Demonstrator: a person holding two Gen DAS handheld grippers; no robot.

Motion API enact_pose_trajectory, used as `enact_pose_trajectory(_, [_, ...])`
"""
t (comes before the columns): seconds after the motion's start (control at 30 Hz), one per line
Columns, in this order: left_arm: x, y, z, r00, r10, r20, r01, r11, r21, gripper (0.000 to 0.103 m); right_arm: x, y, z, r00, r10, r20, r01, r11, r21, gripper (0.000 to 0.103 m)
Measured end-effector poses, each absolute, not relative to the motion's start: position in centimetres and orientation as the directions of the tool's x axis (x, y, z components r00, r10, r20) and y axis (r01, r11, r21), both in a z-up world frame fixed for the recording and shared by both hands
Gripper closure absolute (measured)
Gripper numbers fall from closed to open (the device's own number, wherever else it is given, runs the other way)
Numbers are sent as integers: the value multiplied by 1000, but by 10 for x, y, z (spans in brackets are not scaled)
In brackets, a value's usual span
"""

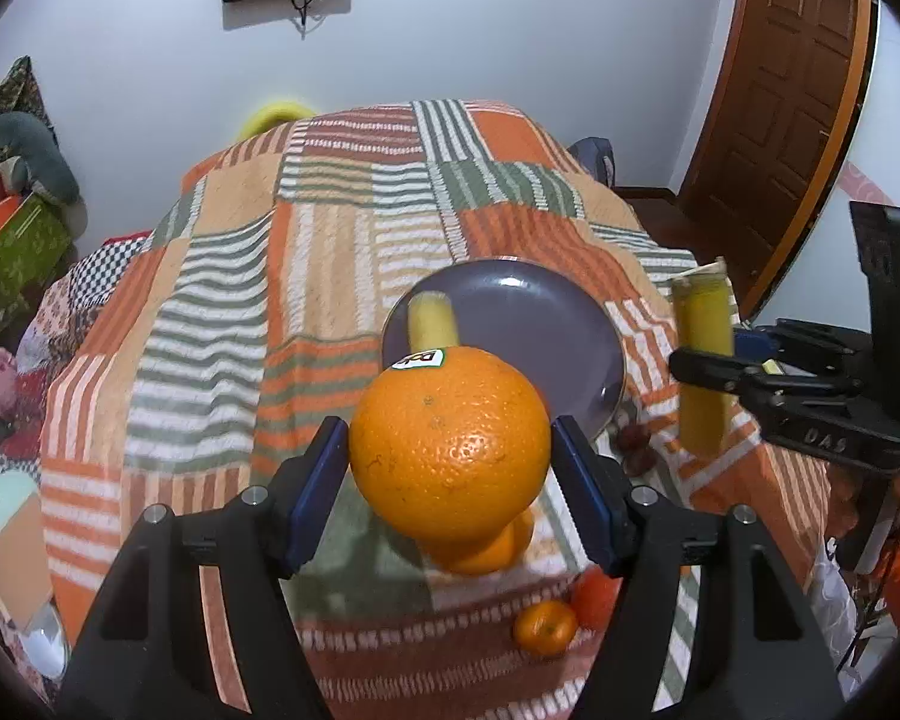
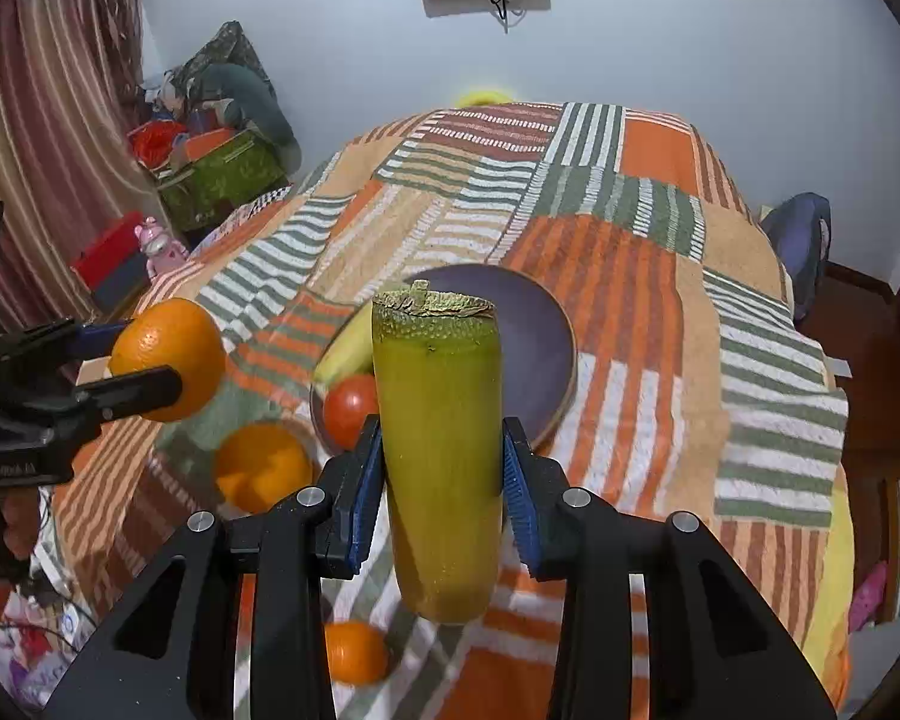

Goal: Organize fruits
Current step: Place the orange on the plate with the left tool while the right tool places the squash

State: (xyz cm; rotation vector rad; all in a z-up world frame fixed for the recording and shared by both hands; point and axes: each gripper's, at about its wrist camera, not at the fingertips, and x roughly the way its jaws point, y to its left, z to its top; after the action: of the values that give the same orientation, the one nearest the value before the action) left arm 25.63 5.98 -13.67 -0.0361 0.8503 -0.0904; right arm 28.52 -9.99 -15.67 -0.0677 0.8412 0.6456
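Observation:
My left gripper (image 1: pixel 450 444) is shut on a large orange (image 1: pixel 450 468) with a sticker on top, held up above the bedspread. My right gripper (image 2: pixel 441 450) is shut on a yellow-green banana (image 2: pixel 441 420), which stands upright with its cut end up. Each gripper shows in the other view: the right gripper (image 1: pixel 705 369) with the banana (image 1: pixel 702 324), the left gripper (image 2: pixel 150 360) with the orange (image 2: pixel 168 354). Beyond both lies a purple plate (image 1: pixel 546 324) (image 2: pixel 534 324) with another banana (image 1: pixel 432 318) (image 2: pixel 348 354) on its near edge.
On the striped patchwork bedspread (image 2: pixel 630 276) below the grippers lie a second orange (image 2: pixel 264 468), a tomato (image 2: pixel 351 408) and a small mandarin (image 2: pixel 357 651). A green box (image 2: pixel 222 174) and clutter stand left of the bed. A wooden door (image 1: pixel 792 90) is at the right.

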Motion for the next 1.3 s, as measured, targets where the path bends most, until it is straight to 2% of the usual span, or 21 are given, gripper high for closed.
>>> enact_pose_trajectory(0.43, [314,52,-143,650,-135,-748,95,991,-96,35,327,-71,-168,444,523,-728,-550,800,240,69])
enact_pose_trajectory(0.83, [361,50,-175,607,-128,-784,89,992,-94,35,352,-63,-196,396,529,-750,-514,805,297,69])
enact_pose_trajectory(1.3, [384,36,-191,592,-141,-794,131,988,-78,35,362,-57,-218,367,492,-789,-523,811,262,69])
